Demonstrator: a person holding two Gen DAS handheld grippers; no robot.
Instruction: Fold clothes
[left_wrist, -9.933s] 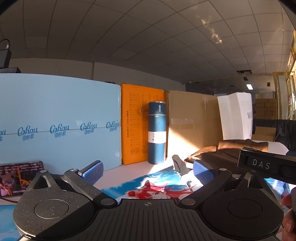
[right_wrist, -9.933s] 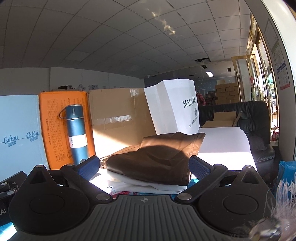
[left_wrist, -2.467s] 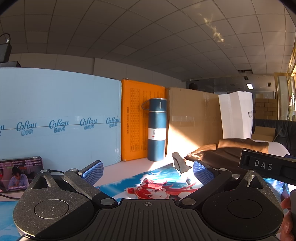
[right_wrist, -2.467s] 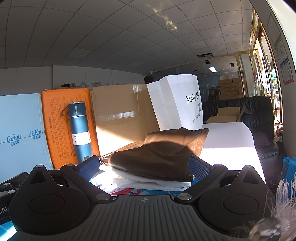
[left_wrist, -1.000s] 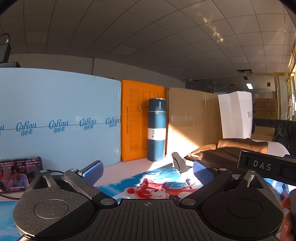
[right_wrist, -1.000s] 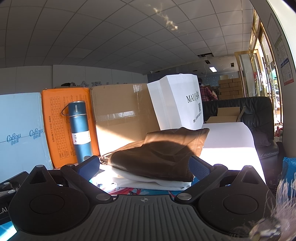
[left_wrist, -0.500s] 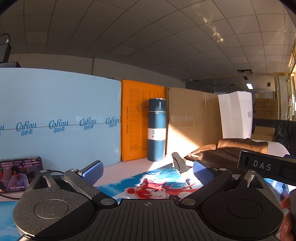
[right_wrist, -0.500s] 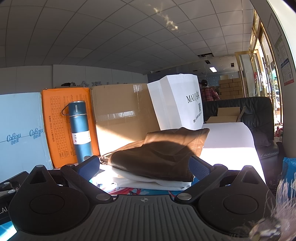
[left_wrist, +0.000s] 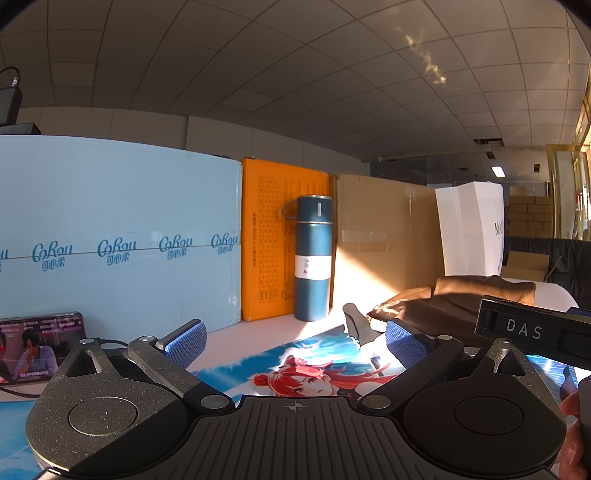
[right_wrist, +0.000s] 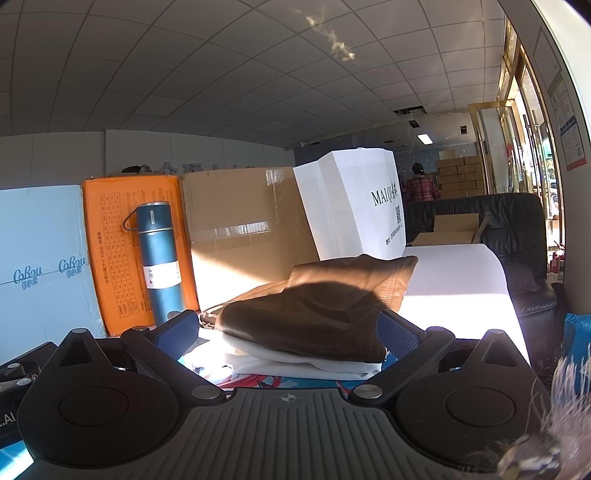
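A folded brown garment (right_wrist: 317, 310) lies on top of a folded white garment (right_wrist: 295, 360) on the table, just beyond my right gripper (right_wrist: 286, 332), which is open and empty. The brown garment also shows at the right of the left wrist view (left_wrist: 450, 306). My left gripper (left_wrist: 293, 339) is open and empty, held low over a printed anime mat (left_wrist: 314, 373). The other gripper's body, marked DAS (left_wrist: 532, 328), shows at the right of the left wrist view.
A blue flask (left_wrist: 312, 258) stands at the back against an orange box (left_wrist: 269, 240). A light blue box (left_wrist: 110, 236), a cardboard box (right_wrist: 243, 236) and a white paper bag (right_wrist: 354, 206) line the back. A phone (left_wrist: 37, 347) leans at the left. A black sofa (right_wrist: 517, 236) stands at the right.
Nothing on the table has moved. Both grippers stay open and still. A person in the far background of the right wrist view has shifted.
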